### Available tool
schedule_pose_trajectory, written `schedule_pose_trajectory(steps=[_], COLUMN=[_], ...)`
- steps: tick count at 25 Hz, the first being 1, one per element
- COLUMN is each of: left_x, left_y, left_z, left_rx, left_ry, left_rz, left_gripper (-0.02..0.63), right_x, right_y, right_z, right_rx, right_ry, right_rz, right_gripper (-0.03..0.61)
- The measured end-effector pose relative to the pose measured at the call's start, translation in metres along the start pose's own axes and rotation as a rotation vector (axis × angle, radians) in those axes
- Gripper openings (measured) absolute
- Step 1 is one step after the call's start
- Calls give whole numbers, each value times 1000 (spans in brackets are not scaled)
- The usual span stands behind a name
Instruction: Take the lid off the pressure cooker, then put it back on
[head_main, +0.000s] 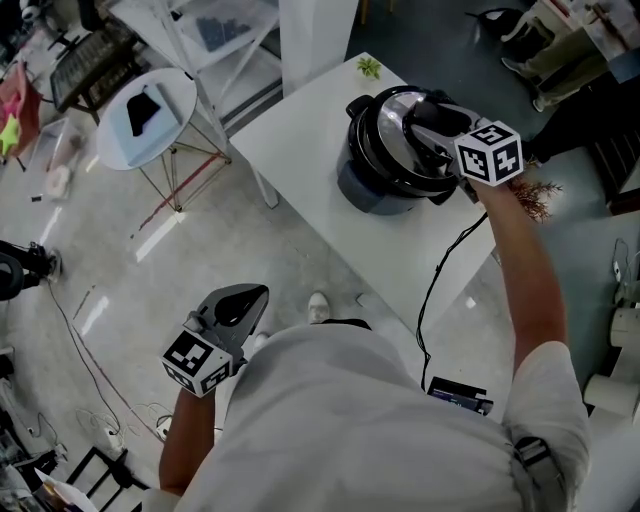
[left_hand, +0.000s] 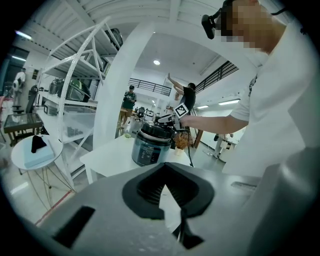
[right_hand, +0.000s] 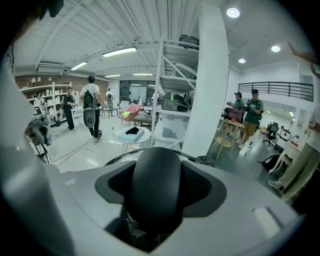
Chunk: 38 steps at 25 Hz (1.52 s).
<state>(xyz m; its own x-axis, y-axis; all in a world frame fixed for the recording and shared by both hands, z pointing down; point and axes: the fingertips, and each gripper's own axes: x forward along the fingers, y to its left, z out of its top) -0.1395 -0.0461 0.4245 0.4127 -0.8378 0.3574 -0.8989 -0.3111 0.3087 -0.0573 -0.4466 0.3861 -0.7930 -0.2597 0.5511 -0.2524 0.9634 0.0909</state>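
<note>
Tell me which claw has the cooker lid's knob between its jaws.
The right claw, over the pressure cooker: its jaws hold the black lid knob. The left claw hangs empty, well away from the table.

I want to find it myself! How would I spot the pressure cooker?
Look for the white table next to the white shelving. The pressure cooker is the big round dark pot standing on it, right under the right gripper. Its shiny lid and its size set it apart from the tiny green sprig at the table's corner.
</note>
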Motion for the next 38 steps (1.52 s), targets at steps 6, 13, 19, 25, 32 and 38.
schedule_pose_trajectory(steps=[6,13,19,25,32,38], left_x=[-2,-7,-11,-13,-17,-22], left_y=[4,6,8,9,13,12], left_z=[-6,-6,-8,-9,-8,-9], left_rx=[-21,-25,-33,-36,-35,-27], left_ry=[10,5,14,15,21,19], left_rz=[26,42,43,42,30,23], left_gripper=[6,6,6,6,6,6], right_x=[21,34,41,41,42,41], right_y=[-1,6,9,10,10,11], right_z=[-6,-10,-17,-18,-16,-17], right_rx=[-5,1,6,4,4,-4], right_ry=[11,20,32,30,37,38], right_rz=[11,24,24,19,15,14], right_gripper=[291,291,291,291,293,296])
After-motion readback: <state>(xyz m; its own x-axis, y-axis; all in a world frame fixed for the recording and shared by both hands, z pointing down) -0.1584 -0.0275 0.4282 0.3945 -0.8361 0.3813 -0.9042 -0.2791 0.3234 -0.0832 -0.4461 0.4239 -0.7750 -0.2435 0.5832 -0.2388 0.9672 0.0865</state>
